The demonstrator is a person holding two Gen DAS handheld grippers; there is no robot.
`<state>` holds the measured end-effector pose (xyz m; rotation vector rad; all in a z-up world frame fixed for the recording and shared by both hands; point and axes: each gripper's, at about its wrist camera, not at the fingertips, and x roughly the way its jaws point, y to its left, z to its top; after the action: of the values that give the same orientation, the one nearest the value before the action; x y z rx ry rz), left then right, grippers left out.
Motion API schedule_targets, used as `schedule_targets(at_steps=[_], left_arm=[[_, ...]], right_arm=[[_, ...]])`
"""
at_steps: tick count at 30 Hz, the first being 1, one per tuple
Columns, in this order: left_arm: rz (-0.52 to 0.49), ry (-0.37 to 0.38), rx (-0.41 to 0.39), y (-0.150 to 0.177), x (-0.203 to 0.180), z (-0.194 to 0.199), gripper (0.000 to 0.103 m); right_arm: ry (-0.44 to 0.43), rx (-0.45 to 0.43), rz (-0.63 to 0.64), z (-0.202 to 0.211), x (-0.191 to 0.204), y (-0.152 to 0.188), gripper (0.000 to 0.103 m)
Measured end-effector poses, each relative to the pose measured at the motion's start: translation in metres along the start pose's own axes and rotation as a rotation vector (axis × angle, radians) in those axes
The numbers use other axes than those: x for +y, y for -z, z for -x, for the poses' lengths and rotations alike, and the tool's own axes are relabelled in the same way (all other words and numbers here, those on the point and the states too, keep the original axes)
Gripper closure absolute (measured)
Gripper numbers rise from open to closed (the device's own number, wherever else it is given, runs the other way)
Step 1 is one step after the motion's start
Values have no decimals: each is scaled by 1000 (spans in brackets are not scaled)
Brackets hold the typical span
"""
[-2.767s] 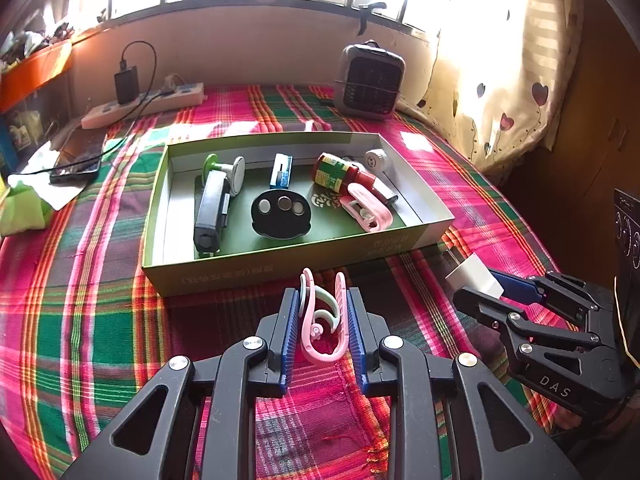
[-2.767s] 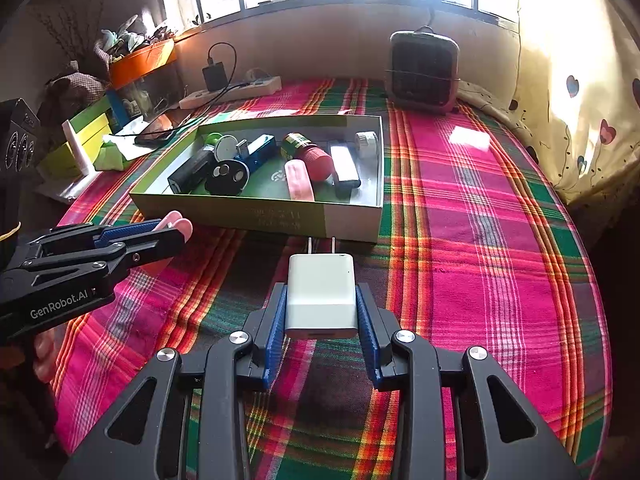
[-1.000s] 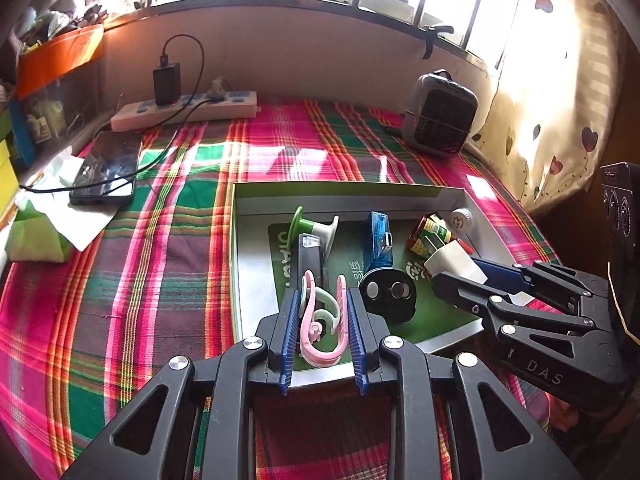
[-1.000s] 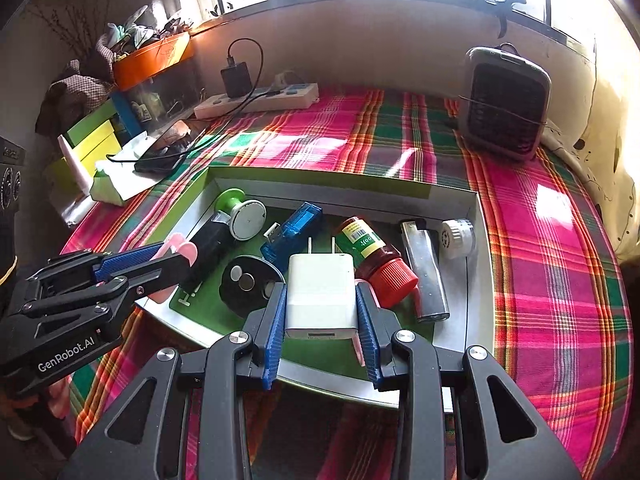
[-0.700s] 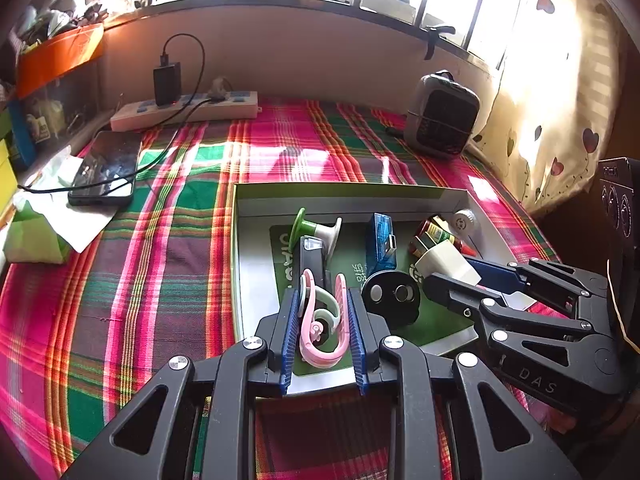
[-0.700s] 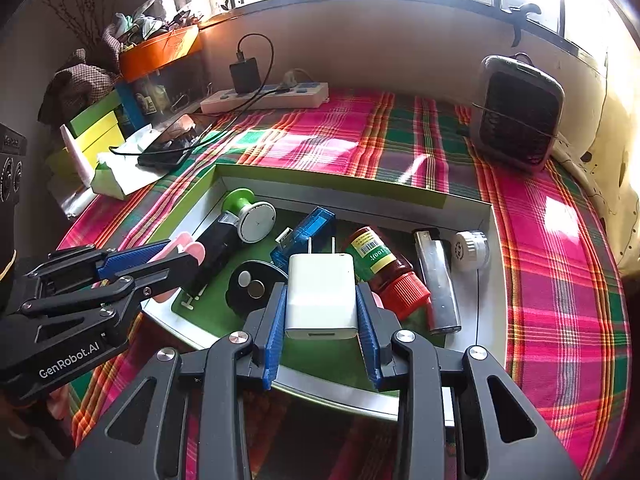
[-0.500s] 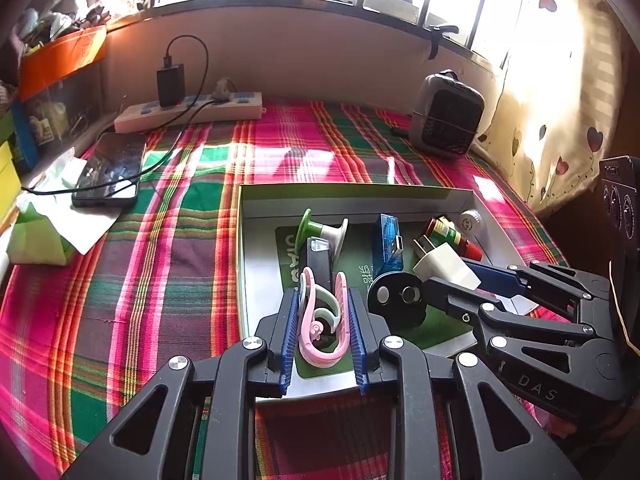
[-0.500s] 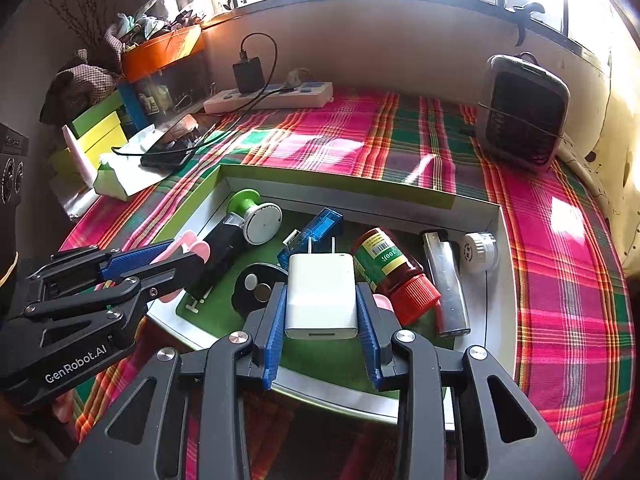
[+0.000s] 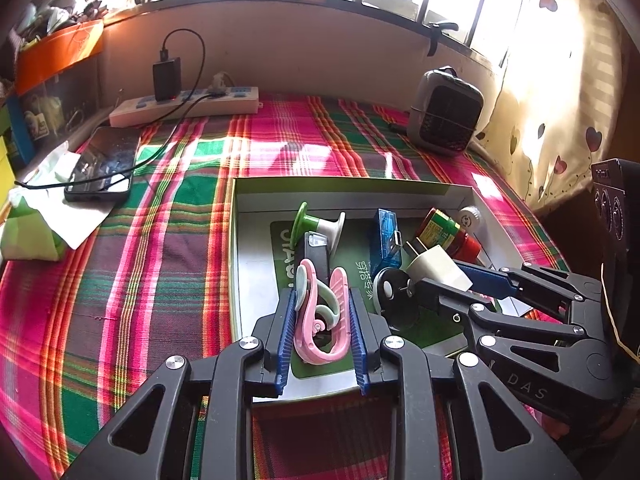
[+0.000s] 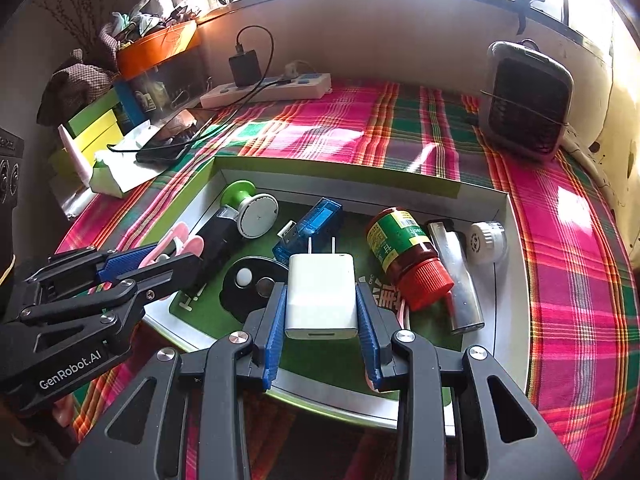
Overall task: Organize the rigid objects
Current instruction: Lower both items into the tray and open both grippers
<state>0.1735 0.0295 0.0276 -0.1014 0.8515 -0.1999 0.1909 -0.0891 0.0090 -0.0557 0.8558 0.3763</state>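
Black skeletal left tool point(image 9: 320, 316) and right tool point(image 10: 322, 316), blue ribbed pads, silver screws, white "GenRobot.AI" and "DAS" lettering.

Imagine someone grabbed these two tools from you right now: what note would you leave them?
Left gripper: shut on the pink clip, held over the tray.
Right gripper: shut on the white charger, also over the tray.
Already in the tray: red-capped bottle, blue USB stick, lighter, black disc.
Left: set both held items down inside and let go.
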Motion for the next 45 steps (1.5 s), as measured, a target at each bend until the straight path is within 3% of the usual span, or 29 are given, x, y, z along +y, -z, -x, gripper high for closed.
schedule_targets(at_steps=[27,37,40,45], left_arm=[[-2,13,14,2,-1,-5,76],[-1,12,10,4,-4,-1,68],[1,6,7,4,-4,2,65],[-1,3,10,5,-4,4,61]], right_arm=[[9,6,-1,-3,1,3,68],[15,-2,-3,1,1,5,67],[17,-6,-6,4,1,6,58],[27,-12,-14,8,0,8,58]])
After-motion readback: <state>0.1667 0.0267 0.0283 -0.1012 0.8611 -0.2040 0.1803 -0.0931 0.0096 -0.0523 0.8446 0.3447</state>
